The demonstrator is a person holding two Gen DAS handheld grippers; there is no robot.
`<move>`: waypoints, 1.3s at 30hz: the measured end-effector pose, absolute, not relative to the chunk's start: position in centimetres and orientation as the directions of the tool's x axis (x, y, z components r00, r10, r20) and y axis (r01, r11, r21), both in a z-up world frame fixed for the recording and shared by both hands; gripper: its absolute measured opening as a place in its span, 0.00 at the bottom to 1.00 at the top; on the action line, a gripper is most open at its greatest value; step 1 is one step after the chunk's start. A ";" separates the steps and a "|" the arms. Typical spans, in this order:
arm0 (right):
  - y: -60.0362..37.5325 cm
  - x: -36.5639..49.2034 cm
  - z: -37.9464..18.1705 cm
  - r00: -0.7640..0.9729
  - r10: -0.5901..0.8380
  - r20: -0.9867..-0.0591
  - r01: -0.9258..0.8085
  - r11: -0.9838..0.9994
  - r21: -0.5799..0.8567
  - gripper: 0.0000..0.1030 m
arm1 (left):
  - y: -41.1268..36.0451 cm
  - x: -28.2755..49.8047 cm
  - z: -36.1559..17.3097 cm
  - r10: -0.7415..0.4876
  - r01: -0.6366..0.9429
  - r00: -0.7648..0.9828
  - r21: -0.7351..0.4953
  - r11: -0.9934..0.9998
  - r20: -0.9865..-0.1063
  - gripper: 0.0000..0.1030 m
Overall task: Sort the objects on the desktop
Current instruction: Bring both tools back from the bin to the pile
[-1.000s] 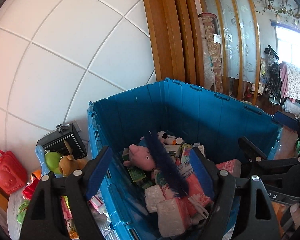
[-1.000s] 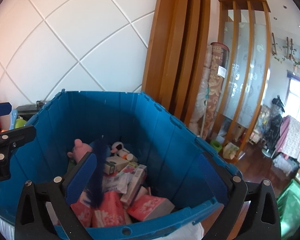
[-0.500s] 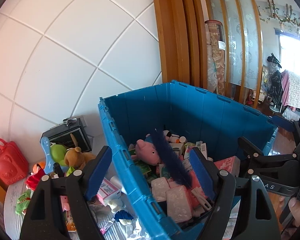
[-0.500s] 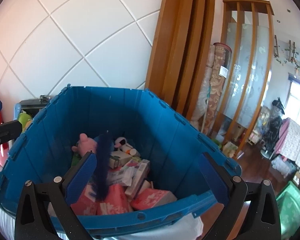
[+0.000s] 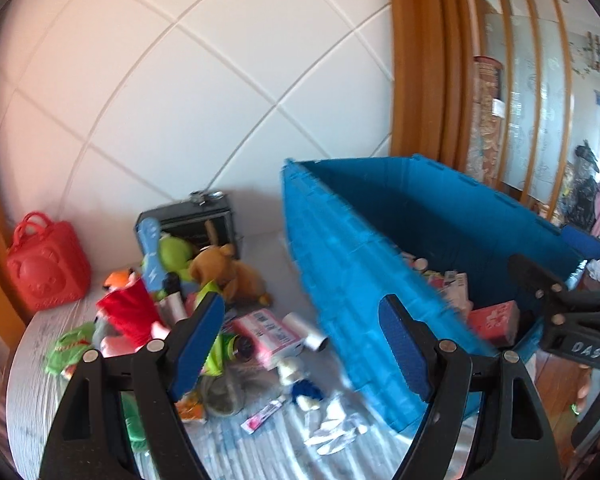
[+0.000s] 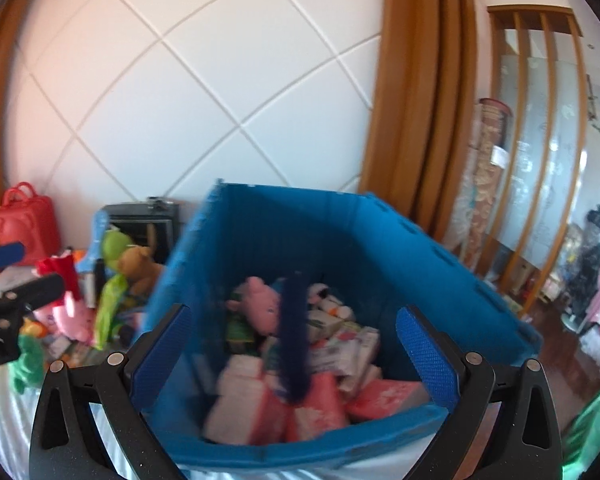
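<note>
A: Where do we stand? Our left gripper [image 5: 300, 344] has its jaws spread wide with nothing between them, and it looks down onto the cluttered tabletop [image 5: 32, 376] beside the blue crate [image 5: 340, 264].

B: Our right gripper [image 6: 296, 344] is just as wide and just as empty (the dark blue feather [image 6: 294, 332] seen between its pads lies down in the crate, not in our grip).

A: So the unsorted things are ours on the left. The pink packet [image 5: 266, 334] and the small white roll [image 5: 304, 330] lie almost straight ahead of the left gripper, a little beyond its tips, well left of the crate wall.

B: The roll's long axis runs slantwise across our jaws' line, so we judge a slight roll of the wrist is needed before closing.

A: Agreed, the left hand is plainly nearer. The brown plush [image 5: 228, 268] and the red cup [image 5: 130, 308] sit farther back toward the red bear bag [image 5: 48, 264].
</note>
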State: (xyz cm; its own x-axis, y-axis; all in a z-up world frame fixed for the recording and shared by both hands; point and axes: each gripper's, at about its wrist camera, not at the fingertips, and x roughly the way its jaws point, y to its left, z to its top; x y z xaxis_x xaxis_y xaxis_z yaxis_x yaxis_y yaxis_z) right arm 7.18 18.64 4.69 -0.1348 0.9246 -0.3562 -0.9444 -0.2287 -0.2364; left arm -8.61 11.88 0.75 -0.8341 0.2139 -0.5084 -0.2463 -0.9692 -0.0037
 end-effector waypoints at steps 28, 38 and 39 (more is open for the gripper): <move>16.7 -13.1 -4.8 -0.395 0.713 -0.579 -0.803 -0.575 -0.160 1.00 | -7.8 -10.2 -10.1 -0.073 0.084 -0.709 0.020 -0.996 -0.701 0.77; 21.6 -12.7 -12.7 -0.299 0.596 -0.745 -0.833 -0.543 -0.100 1.00 | -6.6 -13.9 -15.6 -0.028 0.043 -0.616 0.001 -0.999 -0.787 0.77; 22.3 -12.5 -13.6 -0.289 0.582 -0.760 -0.839 -0.536 -0.092 1.00 | -6.4 -14.4 -16.2 -0.023 0.035 -0.604 0.002 -0.999 -0.796 0.77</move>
State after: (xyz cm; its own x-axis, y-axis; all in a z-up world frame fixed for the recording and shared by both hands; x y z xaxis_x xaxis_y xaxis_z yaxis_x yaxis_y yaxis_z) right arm -12.46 22.28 -13.62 -0.2888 0.5816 -0.7605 -0.8391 -0.5363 -0.0915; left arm -14.39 -6.35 -16.24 -0.6044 -0.0231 -0.7963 0.0355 -0.9994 0.0021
